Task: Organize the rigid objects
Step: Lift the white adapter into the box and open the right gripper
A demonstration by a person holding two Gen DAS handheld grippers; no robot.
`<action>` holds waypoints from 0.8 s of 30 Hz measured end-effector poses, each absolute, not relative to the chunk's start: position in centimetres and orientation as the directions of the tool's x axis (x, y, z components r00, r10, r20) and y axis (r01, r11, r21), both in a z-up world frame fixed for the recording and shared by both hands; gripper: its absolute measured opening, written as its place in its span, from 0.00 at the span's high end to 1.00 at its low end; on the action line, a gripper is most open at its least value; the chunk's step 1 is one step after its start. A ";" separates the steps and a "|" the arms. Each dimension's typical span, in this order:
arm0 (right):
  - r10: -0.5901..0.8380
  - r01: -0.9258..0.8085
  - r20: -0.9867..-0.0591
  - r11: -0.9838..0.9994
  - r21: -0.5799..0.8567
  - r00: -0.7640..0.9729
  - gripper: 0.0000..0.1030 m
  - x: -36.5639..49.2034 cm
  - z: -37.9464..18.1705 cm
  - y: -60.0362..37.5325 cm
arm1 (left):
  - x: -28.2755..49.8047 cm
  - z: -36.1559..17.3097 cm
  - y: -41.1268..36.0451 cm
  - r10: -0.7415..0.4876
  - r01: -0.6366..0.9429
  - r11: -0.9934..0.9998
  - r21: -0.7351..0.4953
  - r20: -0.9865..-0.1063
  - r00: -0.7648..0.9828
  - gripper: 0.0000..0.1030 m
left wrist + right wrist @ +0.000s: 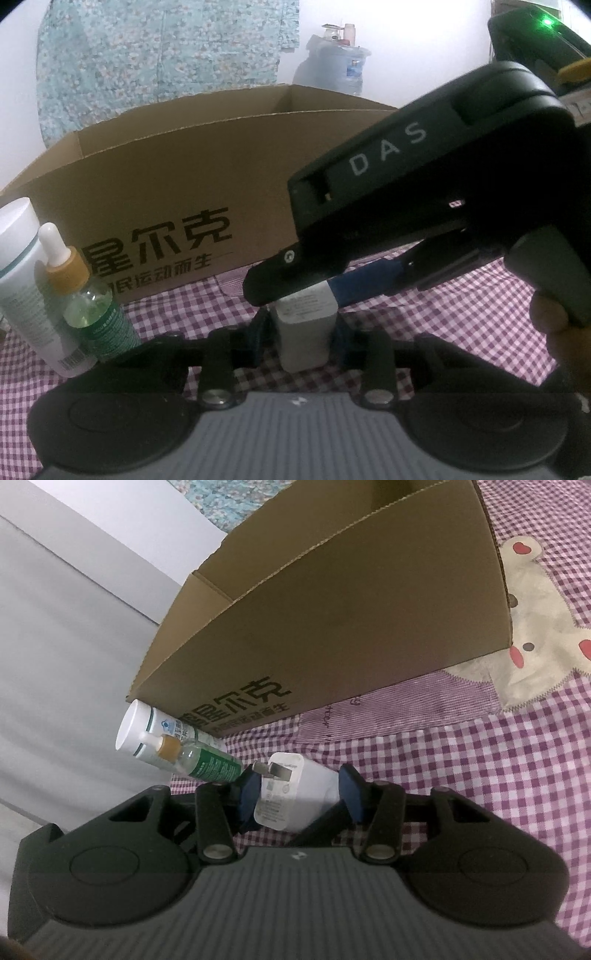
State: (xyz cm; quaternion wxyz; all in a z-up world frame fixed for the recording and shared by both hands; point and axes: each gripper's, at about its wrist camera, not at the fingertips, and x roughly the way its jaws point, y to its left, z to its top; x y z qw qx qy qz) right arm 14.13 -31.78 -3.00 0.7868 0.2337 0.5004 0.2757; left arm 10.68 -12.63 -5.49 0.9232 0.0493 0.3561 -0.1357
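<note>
**Gripping one white charger from two sides**

Standing upright on the purple-and-white checked cloth, the white rectangular plug-in charger sits between the left gripper's blue-padded fingers, which press its sides. From two o'clock in the left wrist view, the right gripper reaches in, its fingers also clenched on the charger, prongs toward ten o'clock. At nine o'clock stand a white squeeze tube and a clear dropper bottle with green label, touching. Behind, at twelve o'clock, sits the open brown cardboard box.
</note>
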 end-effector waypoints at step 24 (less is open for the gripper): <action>0.742 -0.490 -0.503 0.670 0.557 0.443 0.56 20.5 11.5 -30.9 | 16.8 8.2 -11.2 -0.202 0.222 0.975 -0.013 -0.475 0.856 0.73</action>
